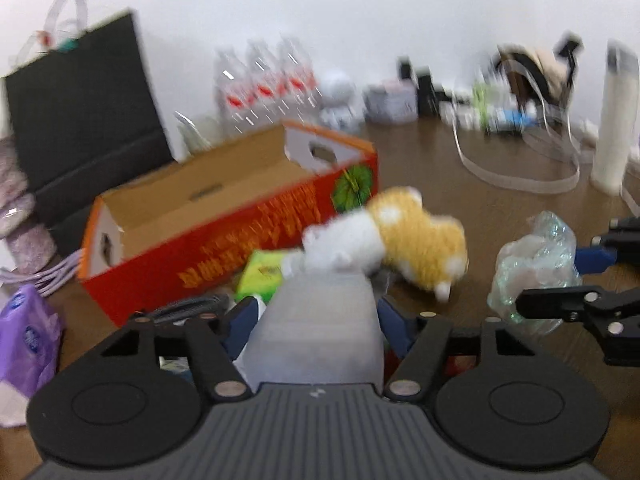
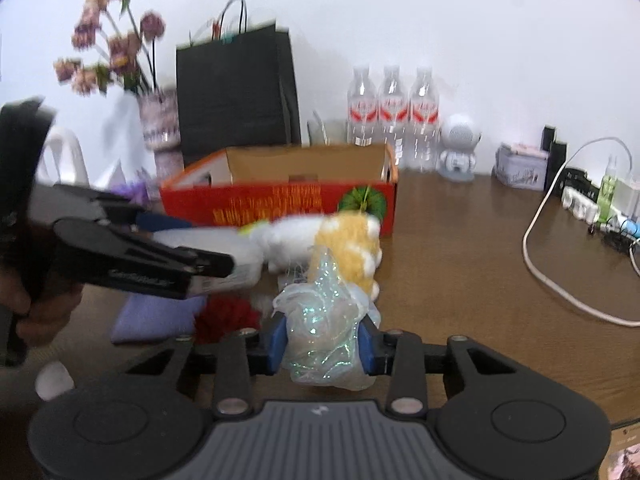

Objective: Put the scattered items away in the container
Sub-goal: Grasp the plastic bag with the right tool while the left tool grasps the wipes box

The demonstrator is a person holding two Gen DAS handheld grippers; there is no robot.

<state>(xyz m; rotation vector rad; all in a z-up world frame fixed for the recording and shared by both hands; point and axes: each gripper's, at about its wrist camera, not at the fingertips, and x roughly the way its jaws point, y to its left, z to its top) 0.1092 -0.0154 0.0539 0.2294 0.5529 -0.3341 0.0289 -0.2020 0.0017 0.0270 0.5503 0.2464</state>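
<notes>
**Two items gripped, box waiting behind**

A crumpled iridescent plastic wrap [image 2: 326,332] is clamped between the blue pads of the right gripper [image 2: 323,346], low over the wooden table [image 2: 460,248]; the pinch is taken across its bulk, presumably so that the loose film is not dropped in transit. A pale translucent bottle [image 1: 316,328] sits between the fingers of the left gripper [image 1: 316,320], whose blue pads appear to be closed against its sides. Just beyond both, a yellow-and-white plush toy [image 1: 404,240] lies on the table, touching or nearly touching the red cardboard box [image 1: 224,216]. The box stands open-topped, and nothing can be seen inside it. A green packet [image 1: 260,274], a purple pouch [image 2: 156,316] and a red fluffy thing [image 2: 226,316] remain scattered nearby. It is judged that both held items are meant for the box next.
</notes>
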